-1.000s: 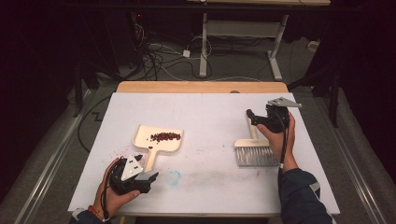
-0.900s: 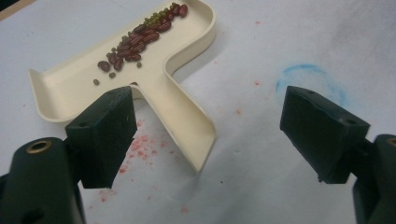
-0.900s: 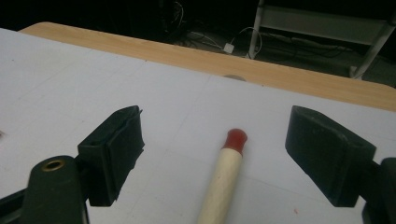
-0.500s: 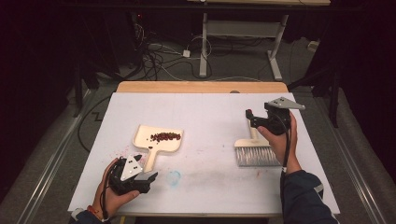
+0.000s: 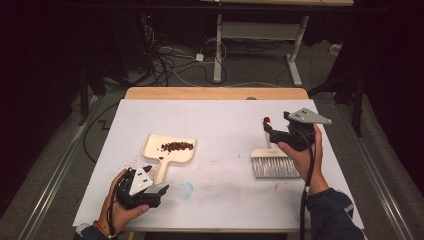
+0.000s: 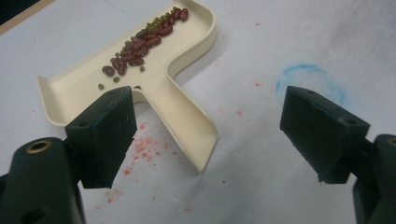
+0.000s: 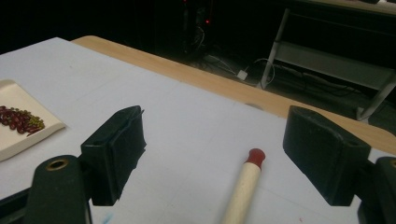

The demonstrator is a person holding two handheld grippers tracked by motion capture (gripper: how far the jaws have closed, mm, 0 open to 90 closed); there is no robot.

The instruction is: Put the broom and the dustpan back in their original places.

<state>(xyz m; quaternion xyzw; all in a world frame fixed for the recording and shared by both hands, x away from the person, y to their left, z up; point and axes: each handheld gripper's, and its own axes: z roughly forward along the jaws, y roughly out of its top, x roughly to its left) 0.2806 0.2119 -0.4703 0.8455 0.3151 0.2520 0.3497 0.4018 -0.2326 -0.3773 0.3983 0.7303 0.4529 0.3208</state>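
Dark room w/ cables and desk frames behind; white table (image 5: 225, 120) w/ wood strip at far edge. Cream dustpan (image 5: 170, 150) lies flat on table's left half, small pile of red and green beans (image 5: 176, 146) in its tray, handle pointing toward the person. Red specks and a faint blue ring on the sheet near it.

Left gripper (image 5: 161, 190) sits low just near the handle end; in left gripper view (image 6: 205, 126) jaws spread wide, handle tip between them but not touched, nothing pinched.

Brush (image 5: 274, 162) lies on right half, bristles toward the person, wood handle w/ red tip pointing away. Right gripper (image 5: 267, 128) is by the handle; right gripper view (image 7: 215, 149) shows jaws spread apart, red-tipped handle between them, no contact seen.
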